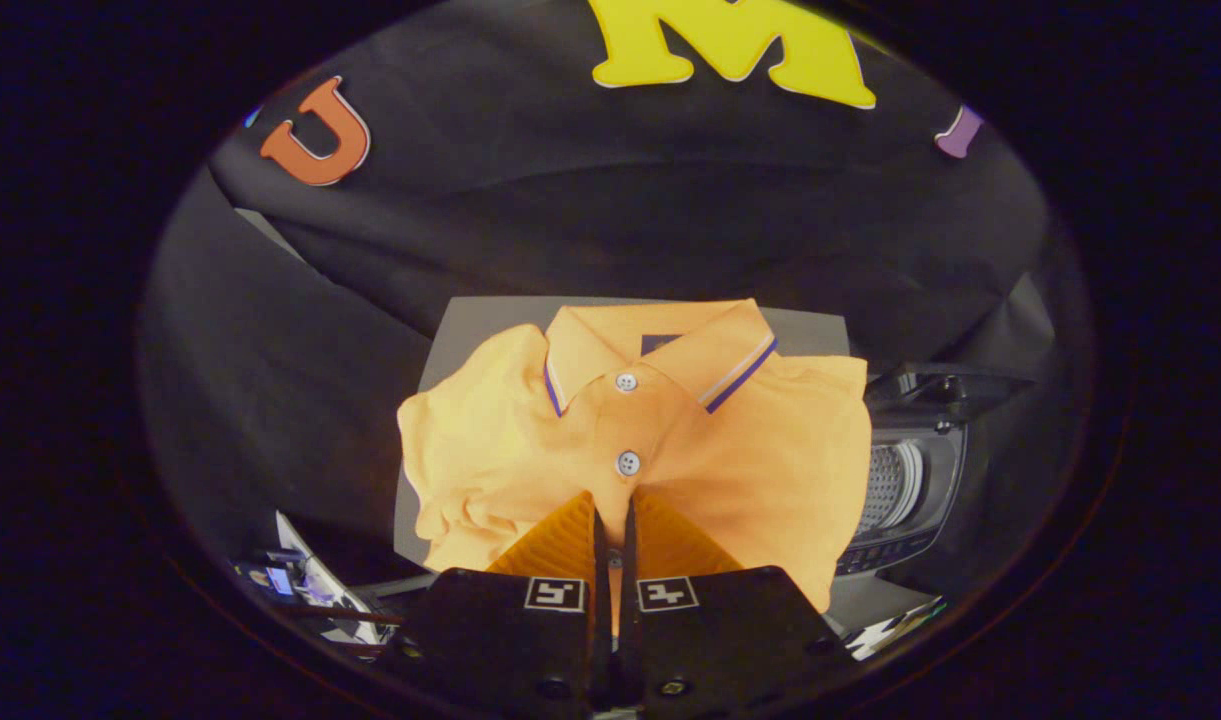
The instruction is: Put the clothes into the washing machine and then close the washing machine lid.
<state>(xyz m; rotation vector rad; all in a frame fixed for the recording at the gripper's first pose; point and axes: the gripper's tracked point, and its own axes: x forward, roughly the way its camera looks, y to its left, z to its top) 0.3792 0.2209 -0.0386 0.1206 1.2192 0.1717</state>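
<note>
Holding the shirt point(670, 440) by the fabric below its lower button, my jaws point(613, 535) are pressed nearly together, with only a thin fold of cloth pinched in the narrow slit between them. I grip there, on the placket, because the shirt is folded and that front edge gives me a firm bite; whether I have caught every layer or just the top one I cannot tell.

Reading from my left: loose clutter point(310, 585) lies low beside the jaws, well apart from the shirt. Next comes the shirt's bunched sleeve, which overhangs the left edge of the grey tabletop point(470, 325). The collar points away from me, toward the far edge of the tabletop, which shows bare just behind it. On the right, the shirt's side reaches to the washer point(905, 490), whose perforated drum shows through its opening, just beside the cloth. Its lid point(945, 385) stands raised above the opening, so the way in looks free.

My judgement: the shirt is not yet in the washer. The room to move lies rightward; the risk is trailing fabric snagging on the rim or lid.
</note>
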